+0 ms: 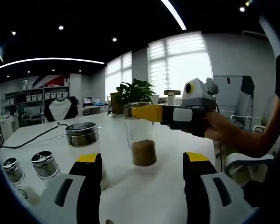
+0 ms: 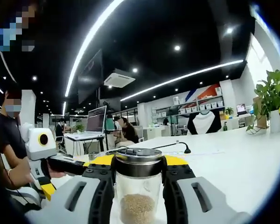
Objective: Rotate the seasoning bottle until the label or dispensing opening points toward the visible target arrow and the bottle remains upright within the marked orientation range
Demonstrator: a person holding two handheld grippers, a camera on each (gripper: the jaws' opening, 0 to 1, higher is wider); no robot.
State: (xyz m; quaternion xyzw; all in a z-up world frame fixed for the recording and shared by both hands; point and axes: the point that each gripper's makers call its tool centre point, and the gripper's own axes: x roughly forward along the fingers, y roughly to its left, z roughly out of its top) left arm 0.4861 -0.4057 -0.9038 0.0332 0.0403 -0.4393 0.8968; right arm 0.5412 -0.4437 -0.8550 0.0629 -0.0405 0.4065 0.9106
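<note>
bare white table (image 1: 163, 186) ahead of left tool, 3 lidded jars (image 1: 45, 164) crowding its left side

The clear seasoning bottle (image 2: 138, 189) with a metal cap stands upright on the white table (image 2: 242, 158), brown granules at its bottom.

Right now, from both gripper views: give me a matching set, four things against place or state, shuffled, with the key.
Things:
1. seasoning bottle
2. right gripper
3. left gripper
4. potted plant

Place or state:
A. open, bottle ahead between its jaws, untouched
B. at the table's far edge, by the window
C. shut on the bottle just under its lid
D. upright, clear, brown granules at the bottom

Pairs: 1-D, 2-C, 3-A, 4-B
</note>
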